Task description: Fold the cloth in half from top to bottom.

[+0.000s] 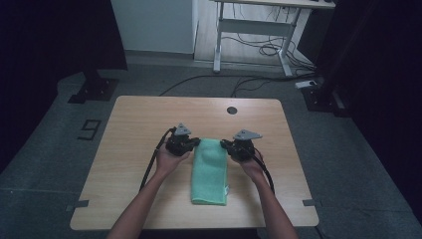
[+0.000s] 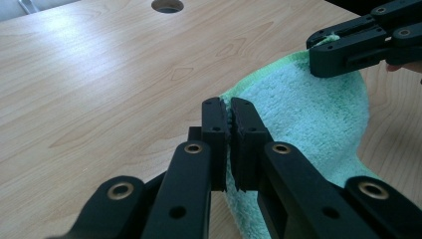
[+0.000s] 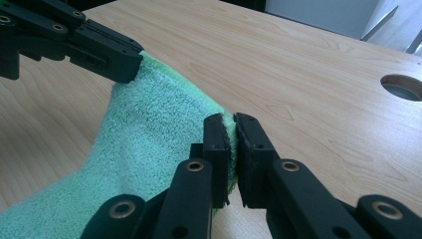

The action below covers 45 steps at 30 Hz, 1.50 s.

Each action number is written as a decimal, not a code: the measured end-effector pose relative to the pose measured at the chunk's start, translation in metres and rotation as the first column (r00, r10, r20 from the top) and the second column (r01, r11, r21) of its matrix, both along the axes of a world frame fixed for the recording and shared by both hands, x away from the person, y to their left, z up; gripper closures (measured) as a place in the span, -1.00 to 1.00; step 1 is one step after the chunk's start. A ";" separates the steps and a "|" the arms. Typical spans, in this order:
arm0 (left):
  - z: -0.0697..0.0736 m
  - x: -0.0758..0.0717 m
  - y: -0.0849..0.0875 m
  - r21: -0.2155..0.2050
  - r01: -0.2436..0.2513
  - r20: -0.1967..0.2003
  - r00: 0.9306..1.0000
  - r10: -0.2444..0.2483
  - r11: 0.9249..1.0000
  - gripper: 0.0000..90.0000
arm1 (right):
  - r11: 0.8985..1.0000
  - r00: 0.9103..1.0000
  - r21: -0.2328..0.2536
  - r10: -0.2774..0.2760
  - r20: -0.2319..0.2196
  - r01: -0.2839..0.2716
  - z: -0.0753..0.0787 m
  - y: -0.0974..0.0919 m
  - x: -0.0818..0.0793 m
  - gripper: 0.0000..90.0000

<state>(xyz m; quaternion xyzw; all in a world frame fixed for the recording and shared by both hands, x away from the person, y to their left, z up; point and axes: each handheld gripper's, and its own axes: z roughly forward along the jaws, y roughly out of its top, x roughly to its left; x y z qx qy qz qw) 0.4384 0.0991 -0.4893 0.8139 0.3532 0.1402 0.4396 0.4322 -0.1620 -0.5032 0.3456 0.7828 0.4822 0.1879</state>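
A green towel [image 1: 209, 172] lies folded into a long strip on the wooden table [image 1: 129, 129], running from the front edge toward the middle. Its far end is lifted off the wood. My left gripper [image 1: 195, 143] is shut on the far left corner of the towel [image 2: 298, 109], whose edge is pinched between the pads [image 2: 215, 124]. My right gripper [image 1: 225, 145] is shut on the far right corner of the towel [image 3: 144, 129], with the hem squeezed in its jaws. In the left gripper view the right gripper [image 2: 318, 55] grips the opposite corner; in the right gripper view the left gripper [image 3: 124, 64] does the same.
A round cable hole [image 1: 232, 110] sits near the table's far edge. Bare wood lies to either side of the towel. Beyond the table are a desk frame [image 1: 249, 30] with cables on the floor and dark stands at both sides.
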 end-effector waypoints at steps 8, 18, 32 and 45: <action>0.001 -0.003 0.002 -0.001 0.004 0.002 1.000 -0.004 1.000 0.90 | 1.000 1.000 0.006 0.004 0.000 -0.004 0.000 0.001 -0.002 0.86; 0.004 -0.014 0.007 -0.009 0.010 0.014 1.000 -0.010 1.000 0.90 | 1.000 1.000 -0.001 0.022 0.022 -0.022 0.007 0.003 -0.013 0.85; 0.011 -0.030 0.006 0.010 0.034 0.034 0.999 -0.035 0.999 0.90 | 0.999 0.999 0.000 0.036 0.034 -0.036 0.006 0.000 -0.028 0.85; 0.007 -0.036 0.010 0.004 0.040 0.012 0.999 -0.040 0.999 0.90 | 0.999 0.998 0.005 0.051 0.030 -0.052 0.004 0.000 -0.034 0.85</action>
